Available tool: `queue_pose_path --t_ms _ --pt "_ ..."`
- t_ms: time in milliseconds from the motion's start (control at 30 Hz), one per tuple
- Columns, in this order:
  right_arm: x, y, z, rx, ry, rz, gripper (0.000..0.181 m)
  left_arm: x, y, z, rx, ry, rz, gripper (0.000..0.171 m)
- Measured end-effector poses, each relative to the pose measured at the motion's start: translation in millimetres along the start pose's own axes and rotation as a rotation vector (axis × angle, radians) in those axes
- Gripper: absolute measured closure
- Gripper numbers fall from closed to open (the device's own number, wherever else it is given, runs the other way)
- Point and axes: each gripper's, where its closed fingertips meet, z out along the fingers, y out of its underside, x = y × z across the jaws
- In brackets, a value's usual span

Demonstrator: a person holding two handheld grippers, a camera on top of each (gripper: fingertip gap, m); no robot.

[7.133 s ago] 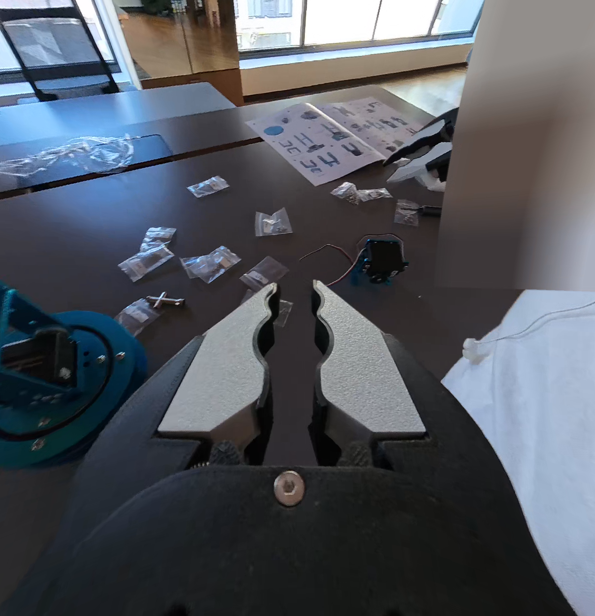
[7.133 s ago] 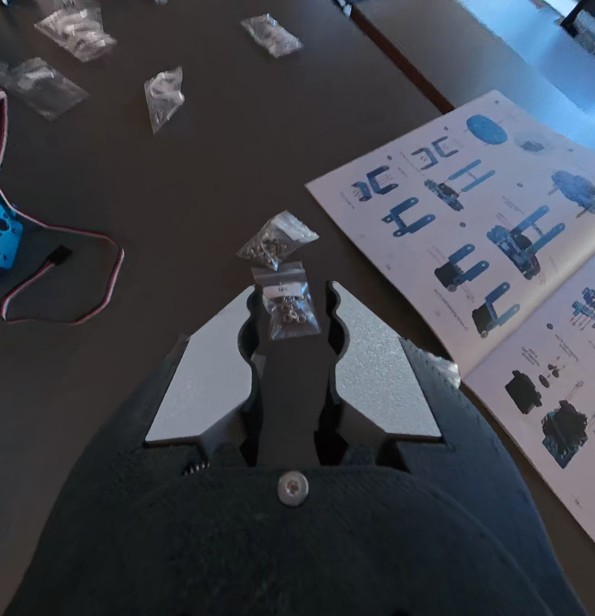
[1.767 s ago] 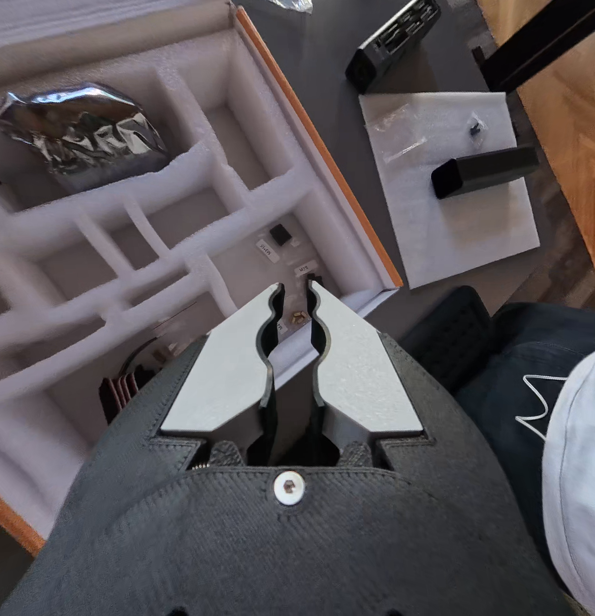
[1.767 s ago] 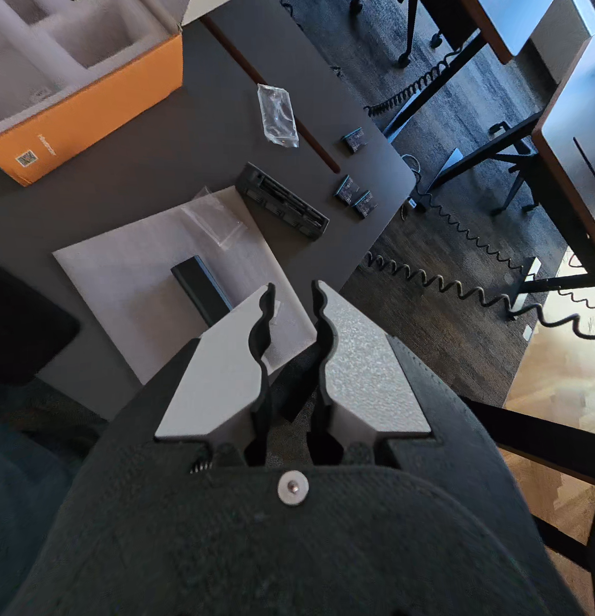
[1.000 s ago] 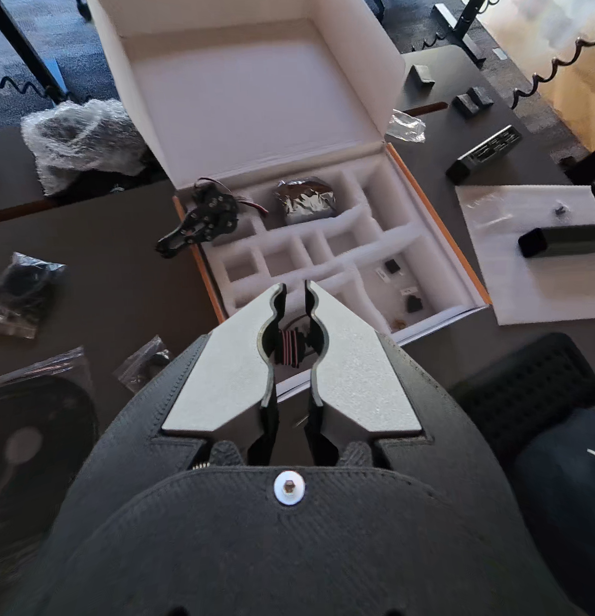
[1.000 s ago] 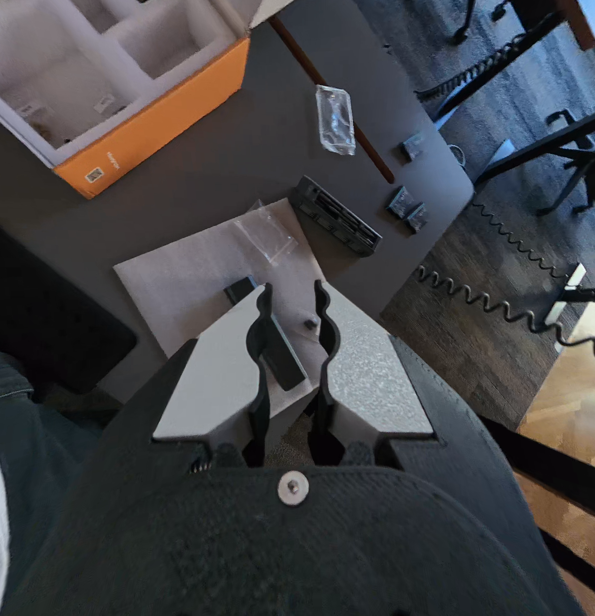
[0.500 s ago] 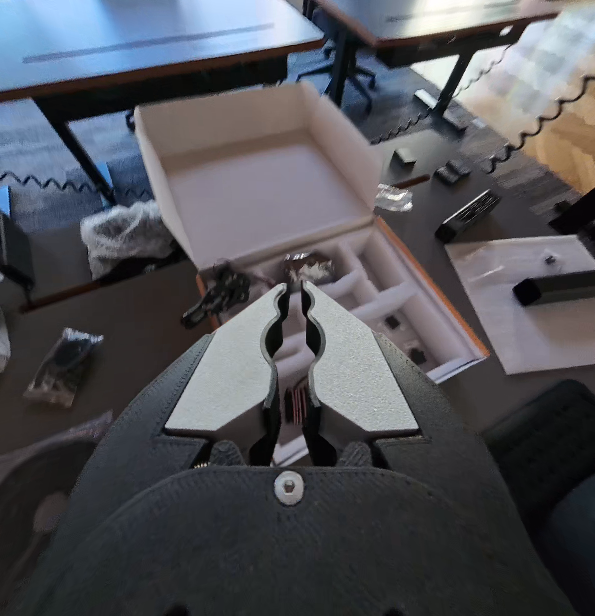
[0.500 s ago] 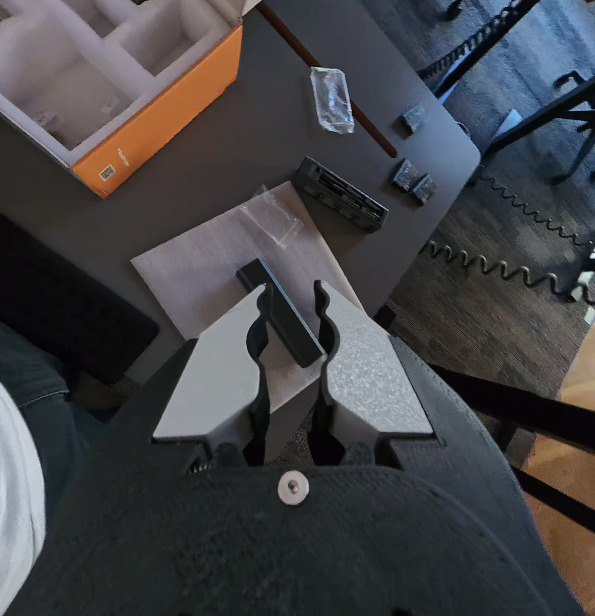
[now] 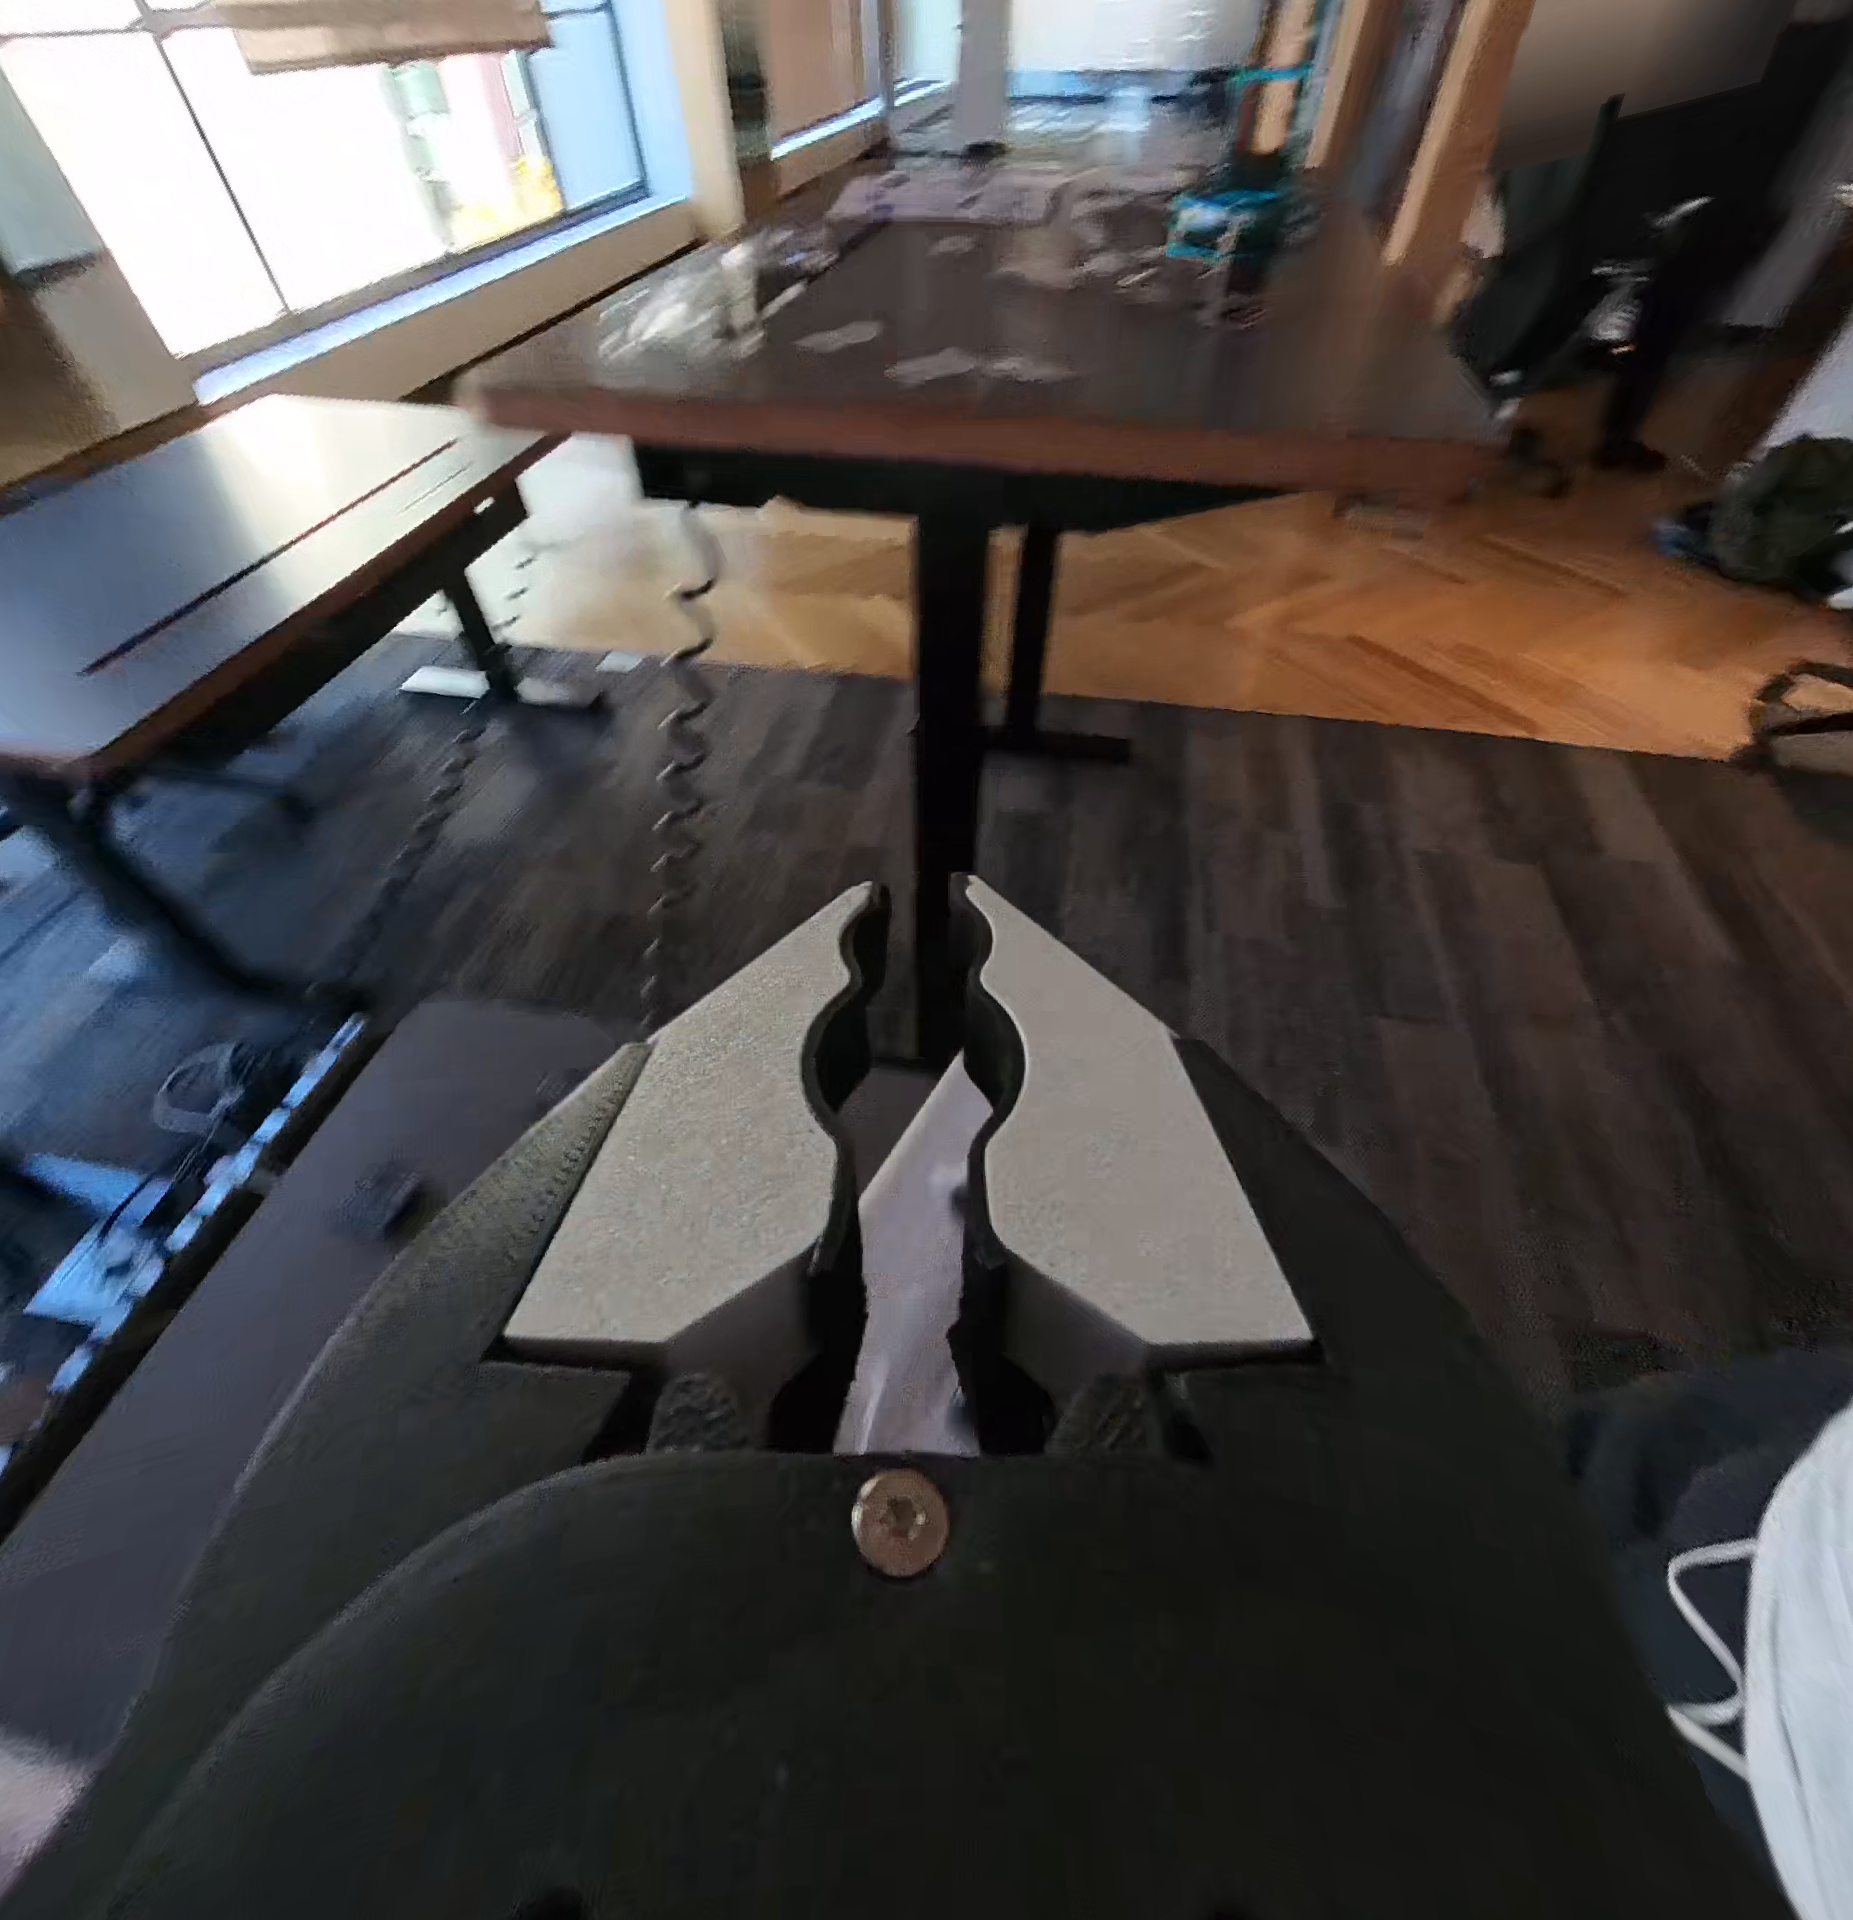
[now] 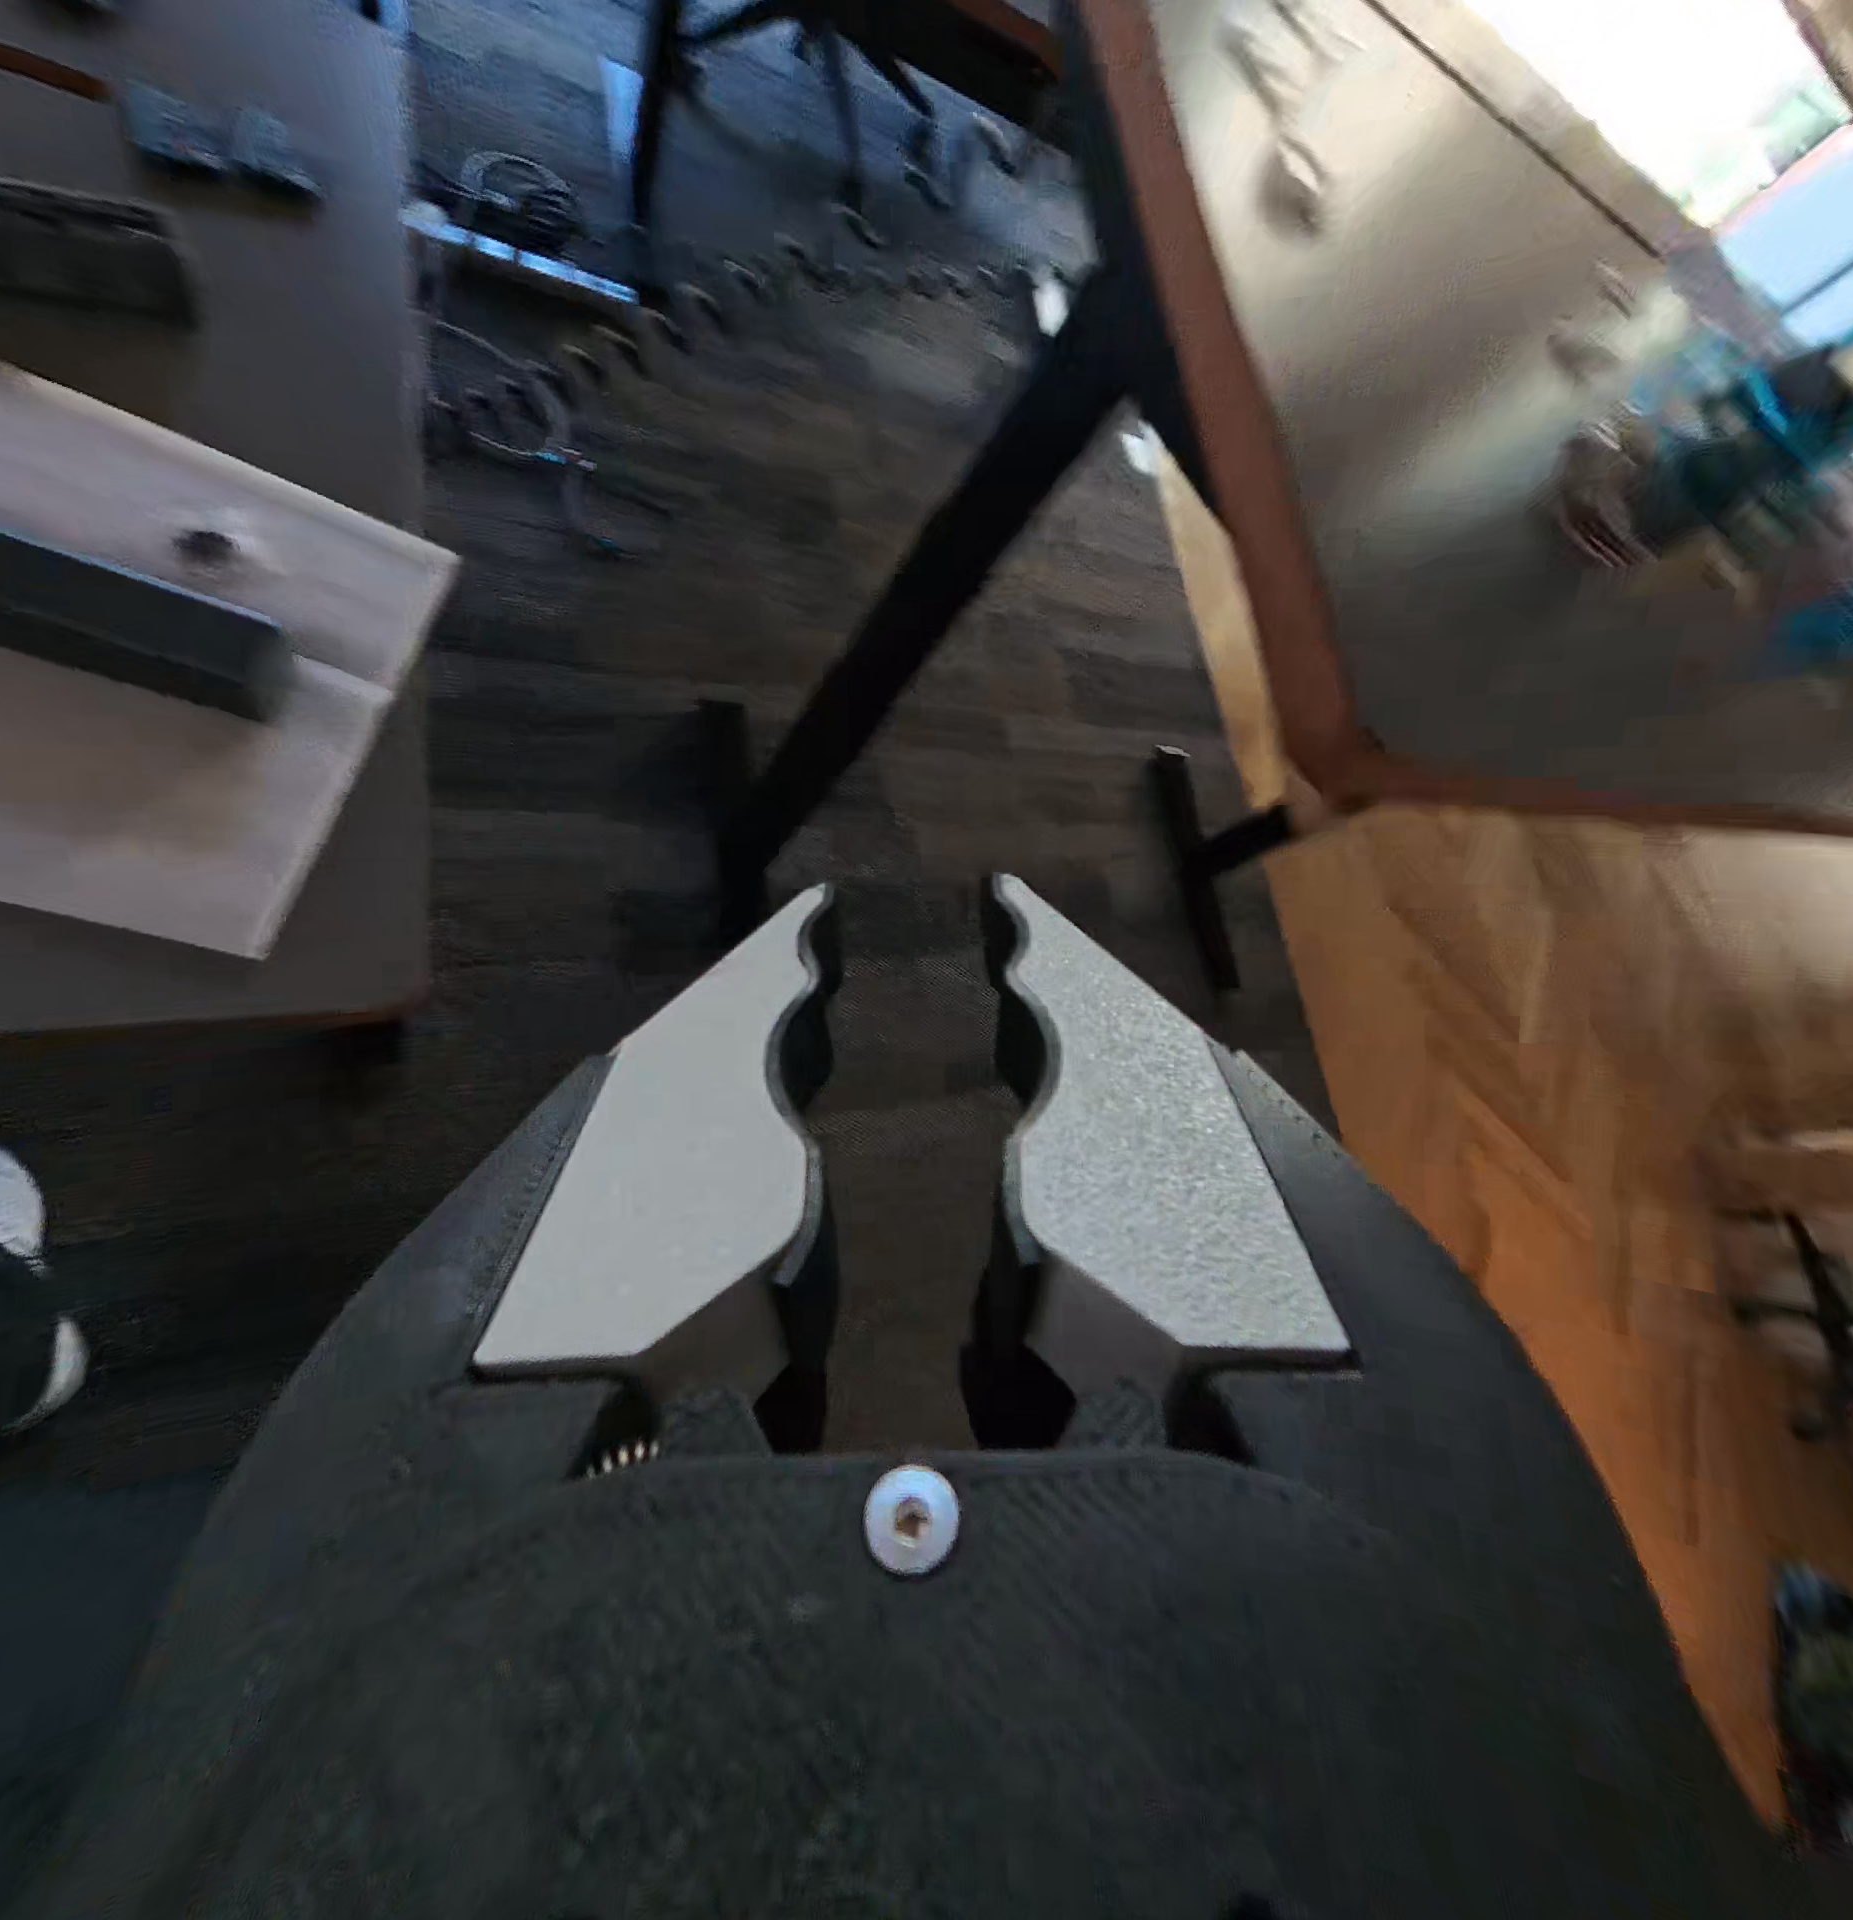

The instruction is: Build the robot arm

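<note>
My left gripper (image 9: pixel 923 891) hangs in the air, empty, its jaws a narrow gap apart. It points across the aisle at a table leg (image 9: pixel 948 727). A corner of a white foam sheet (image 9: pixel 917 1174) shows between its fingers, on the dark near table (image 9: pixel 382 1195). My right gripper (image 10: pixel 906 899) is open and empty above the dark floor. To its left the foam sheet also shows in the right wrist view (image 10: pixel 174 810), carrying a black bar (image 10: pixel 122 623) and a small black screw (image 10: pixel 207 542). Both views are blurred.
A second dark table (image 9: pixel 1005 343) stands across the aisle with blurred bags and a blue assembly (image 9: pixel 1213 223); it also shows in the right wrist view (image 10: pixel 1524 468). A black holder (image 10: pixel 60 255) lies on the near table. A person's white garment (image 9: pixel 1815 1662) is at the right.
Both grippers have swung up and away from the open foam-lined box and the foam sheet and now face the floor and the far table. Both remain empty.
</note>
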Motion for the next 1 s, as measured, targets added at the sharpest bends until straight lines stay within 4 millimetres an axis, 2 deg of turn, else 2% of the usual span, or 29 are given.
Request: queue_pose_path --t_ms 167,300,367,400,467,533,600,700,800,867,1000 --pt "142.8 132.6 -97.4 -0.046 0.246 0.141 0.157 136.8 -73.1 137.5 0.127 0.226 -0.066 0.155" --pt "229.5 244.7 -174.9 -0.163 0.403 0.259 0.159 225.0 -117.8 240.2 0.192 0.314 -0.099 0.153" --pt "262.0 281.0 -202.5 -0.182 0.453 0.331 0.161 267.8 -135.5 281.2 0.158 0.405 -0.108 0.151" --pt "276.5 292.2 -209.5 -0.173 0.462 0.371 0.162 285.5 -143.5 296.8 0.142 0.441 -0.099 0.149" --pt "304.9 304.7 -208.2 -0.128 0.460 0.437 0.163 310.2 -156.3 324.7 0.141 0.457 -0.059 0.149" --pt "333.9 306.9 -187.1 -0.064 0.451 0.480 0.163 329.8 -160.3 352.8 0.127 0.455 -0.018 0.150" --pt "358.2 294.9 -147.3 0.016 0.404 0.527 0.163 341.3 -157.9 378.2 0.088 0.473 -0.011 0.149" --pt "380.0 248.8 -70.1 0.149 0.252 0.578 0.159 347.6 -162.3 413.9 0.080 0.498 -0.025 0.147" --pt "397.3 199.0 4.5 0.220 0.116 0.511 0.159 346.4 -171.2 457.4 0.129 0.494 -0.021 0.147" --pt "412.5 174.3 49.3 0.201 0.048 0.450 0.157 342.6 -173.9 488.4 0.138 0.483 -0.011 0.148" --pt "450.4 126.6 110.7 0.230 -0.039 0.330 0.153 338.0 -187.4 535.3 0.136 0.476 0.032 0.146"
